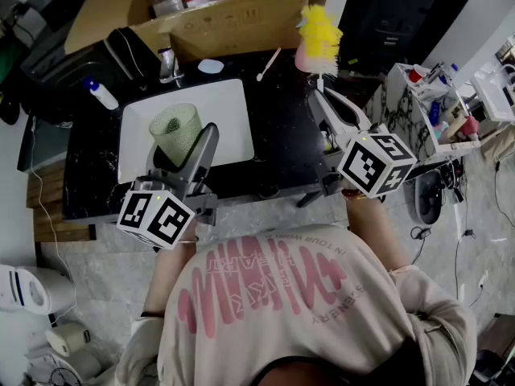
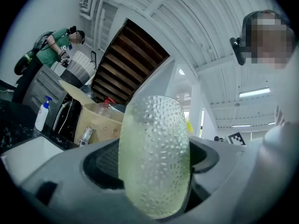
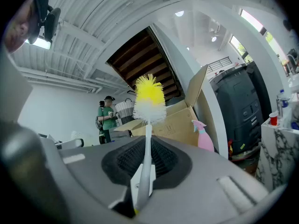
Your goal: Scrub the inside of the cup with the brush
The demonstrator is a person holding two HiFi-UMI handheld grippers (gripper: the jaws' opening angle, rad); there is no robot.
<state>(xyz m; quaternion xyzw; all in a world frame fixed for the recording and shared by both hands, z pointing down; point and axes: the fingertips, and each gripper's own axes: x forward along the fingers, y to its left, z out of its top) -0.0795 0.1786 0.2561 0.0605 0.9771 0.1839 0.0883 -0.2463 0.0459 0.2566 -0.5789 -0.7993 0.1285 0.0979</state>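
In the head view, the left gripper (image 1: pixel 191 147) held the cup (image 1: pixel 175 131) over the white tray (image 1: pixel 229 107). The right gripper (image 1: pixel 326 103) held the brush (image 1: pixel 320 37) upright, well apart from the cup. In the left gripper view, the jaws clamped the cup's dimpled sides. In the right gripper view, the jaws pinched the brush's thin handle. Pressing the bristles into the cup could twist that handle loose.

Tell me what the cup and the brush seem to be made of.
Cup: probably glass or clear plastic, and I can't tell which. It is pale green and translucent, with a raised dimpled texture that catches the light. Brush: looks plastic, with a smooth, glossy white handle topped by fine, synthetic-looking bristles, white below and yellow at the tip.
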